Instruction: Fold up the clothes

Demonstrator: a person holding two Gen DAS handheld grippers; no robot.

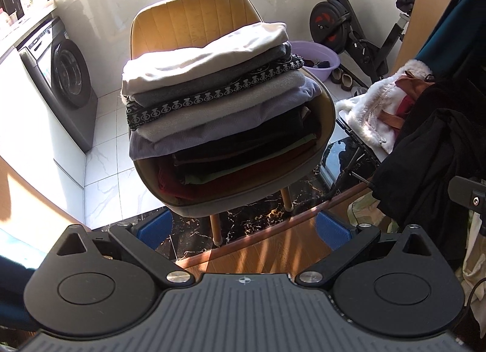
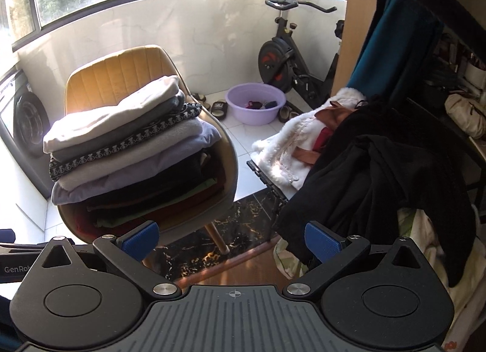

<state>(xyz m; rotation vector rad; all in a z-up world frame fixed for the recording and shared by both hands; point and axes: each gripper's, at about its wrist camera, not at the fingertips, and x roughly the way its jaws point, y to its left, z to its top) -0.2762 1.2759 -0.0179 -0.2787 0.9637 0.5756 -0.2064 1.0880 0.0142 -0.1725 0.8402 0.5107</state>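
Observation:
A tall stack of folded clothes (image 1: 212,90) sits on a mustard chair (image 1: 194,15), with a cream garment on top; the stack also shows in the right wrist view (image 2: 127,145). A heap of unfolded clothes lies to the right: a black garment (image 2: 379,182) and a white fluffy coat (image 2: 291,151), the latter also in the left wrist view (image 1: 373,112). My left gripper (image 1: 243,230) is open and empty, in front of the chair. My right gripper (image 2: 232,241) is open and empty, between the chair and the black garment.
A washing machine (image 1: 60,78) stands at the left. An exercise bike (image 2: 291,57) and a purple basin (image 2: 256,103) stand at the back, with slippers (image 2: 218,107) on the white tile floor. A blue curtain (image 2: 388,42) hangs at the right. Wood floor (image 1: 273,248) lies below the grippers.

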